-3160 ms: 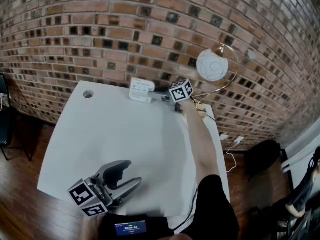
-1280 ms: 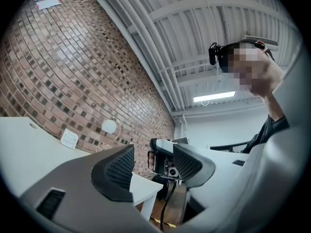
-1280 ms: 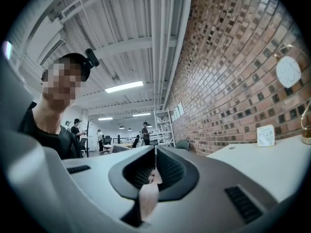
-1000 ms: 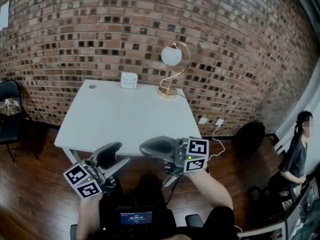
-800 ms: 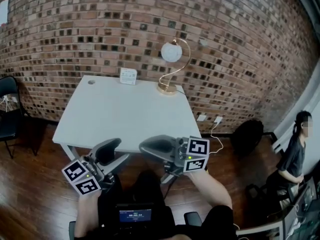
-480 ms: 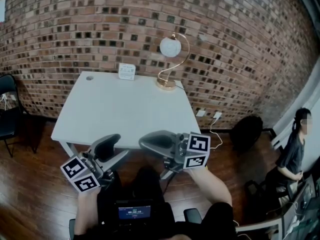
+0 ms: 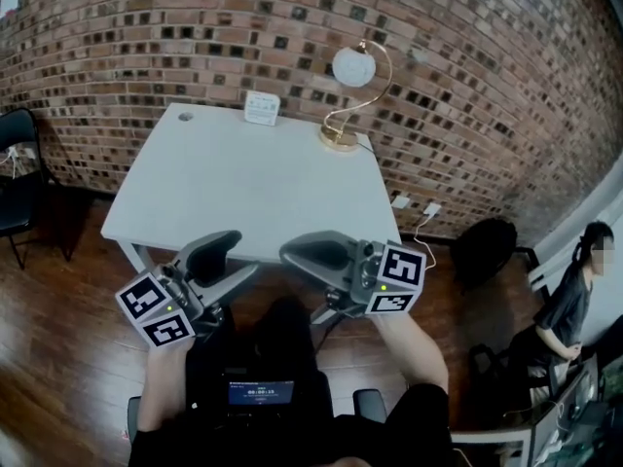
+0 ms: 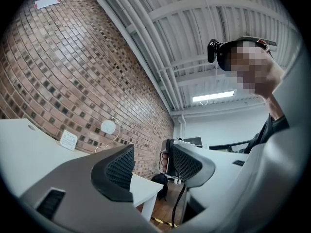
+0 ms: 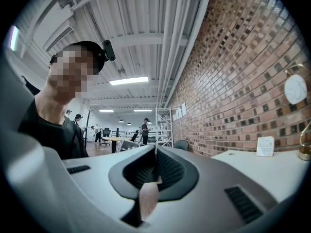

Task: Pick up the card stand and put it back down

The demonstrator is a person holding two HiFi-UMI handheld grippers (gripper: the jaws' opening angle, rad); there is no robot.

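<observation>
The card stand (image 7: 261, 108), a small white card in a holder, stands upright at the far edge of the white table (image 7: 243, 188), against the brick wall. It also shows far off as a small white card stand (image 8: 68, 140) in the left gripper view and as the card stand (image 9: 265, 146) in the right gripper view. My left gripper (image 7: 238, 261) is held short of the table's near edge, open and empty, and the left gripper (image 8: 153, 161) has a clear gap between its jaws. My right gripper (image 7: 289, 253) hangs beside it, and the right gripper (image 9: 155, 152) is shut on nothing.
A gold lamp (image 7: 346, 95) with a white globe stands right of the card stand. A black chair (image 7: 15, 178) is at the left. A seated person (image 7: 574, 295) and a dark bag (image 7: 487, 246) are at the right. A small screen (image 7: 258, 393) sits at my waist.
About three seconds ago my right gripper was at the card stand on the far table edge. Now both grippers are drawn back near my body. Over the last second they barely moved.
</observation>
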